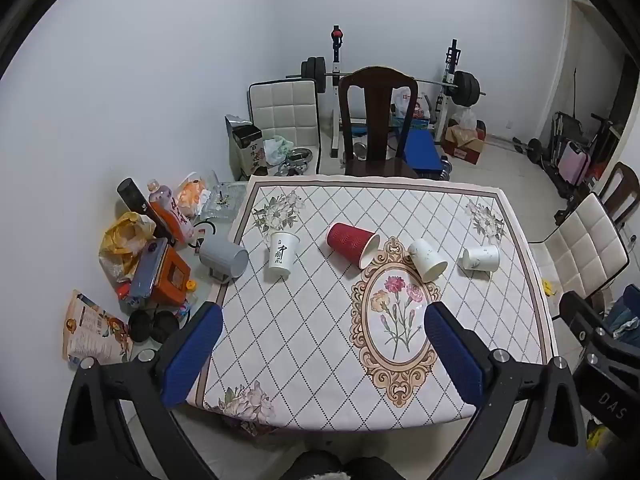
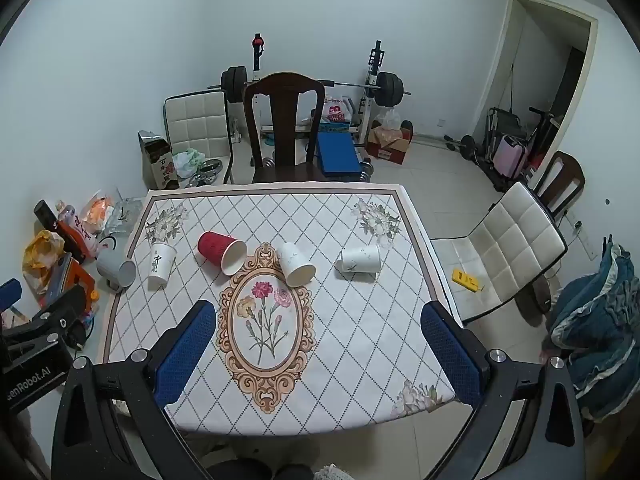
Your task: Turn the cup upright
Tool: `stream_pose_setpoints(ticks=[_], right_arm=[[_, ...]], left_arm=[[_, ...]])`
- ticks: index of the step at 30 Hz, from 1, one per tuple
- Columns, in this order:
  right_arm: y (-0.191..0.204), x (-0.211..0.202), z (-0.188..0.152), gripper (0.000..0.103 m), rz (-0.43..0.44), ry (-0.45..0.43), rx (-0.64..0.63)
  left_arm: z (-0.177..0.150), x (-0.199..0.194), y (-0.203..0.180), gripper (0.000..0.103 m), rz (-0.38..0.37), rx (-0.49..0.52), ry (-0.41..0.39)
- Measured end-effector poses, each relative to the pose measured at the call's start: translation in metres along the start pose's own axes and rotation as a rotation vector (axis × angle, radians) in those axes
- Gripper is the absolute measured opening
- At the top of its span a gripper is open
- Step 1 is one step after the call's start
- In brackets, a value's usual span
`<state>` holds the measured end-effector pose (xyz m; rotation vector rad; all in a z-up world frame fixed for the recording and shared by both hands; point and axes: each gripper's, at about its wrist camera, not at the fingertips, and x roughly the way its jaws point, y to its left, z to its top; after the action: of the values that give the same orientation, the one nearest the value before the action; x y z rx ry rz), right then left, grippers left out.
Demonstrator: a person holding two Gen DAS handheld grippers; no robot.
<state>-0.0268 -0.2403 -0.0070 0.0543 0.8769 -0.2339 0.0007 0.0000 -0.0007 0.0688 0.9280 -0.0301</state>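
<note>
Several cups lie in a row across the table (image 1: 320,380). A grey mug (image 1: 223,258) (image 2: 116,267) lies on its side at the left edge. A white cup with black writing (image 1: 282,255) (image 2: 161,265) stands upright. A red cup (image 1: 351,245) (image 2: 221,252) lies on its side, mouth toward me. A white cup (image 1: 427,260) (image 2: 295,263) lies tipped, and another white cup (image 1: 481,258) (image 2: 360,259) lies on its side at the right. My left gripper (image 1: 324,312) and right gripper (image 2: 318,310) are open and empty, held above the table's near edge.
Clutter of bags, a bottle and boxes (image 1: 152,248) sits left of the table. A wooden chair (image 1: 378,120) stands at the far side, a white chair (image 2: 500,252) to the right. A weight bench (image 2: 312,92) is by the far wall.
</note>
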Motion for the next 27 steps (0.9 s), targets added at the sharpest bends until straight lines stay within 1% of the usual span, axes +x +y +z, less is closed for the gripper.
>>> stream_pose_setpoints(ticks=[1, 7, 8, 12, 13, 22, 27], right_arm=[[0.000, 0.000, 0.000, 0.103, 0.005, -0.002, 0.003], [0.000, -0.002, -0.001, 0.103, 0.002, -0.002, 0.003], [0.000, -0.002, -0.001, 0.103, 0.000, -0.002, 0.001], [0.001, -0.002, -0.001, 0.103, 0.000, 0.001, -0.002], [0.001, -0.001, -0.001, 0.103, -0.003, 0.000, -0.003], [0.004, 0.005, -0.012, 0.103, -0.002, 0.028, -0.012], [0.004, 0.006, -0.012, 0.103, -0.002, 0.036, -0.013]], left_arm=[[-0.001, -0.001, -0.001, 0.103, 0.009, 0.005, -0.014], [-0.003, -0.001, -0.006, 0.103, 0.021, 0.001, -0.018], [-0.012, -0.001, -0.002, 0.103, 0.009, -0.003, -0.011], [-0.020, 0.001, -0.005, 0.103, 0.012, -0.003, -0.001], [-0.016, 0.000, 0.002, 0.103, 0.003, -0.014, 0.014], [-0.019, 0.002, 0.003, 0.103, 0.002, -0.011, 0.026], [-0.018, 0.004, 0.003, 0.103, -0.003, -0.001, 0.042]])
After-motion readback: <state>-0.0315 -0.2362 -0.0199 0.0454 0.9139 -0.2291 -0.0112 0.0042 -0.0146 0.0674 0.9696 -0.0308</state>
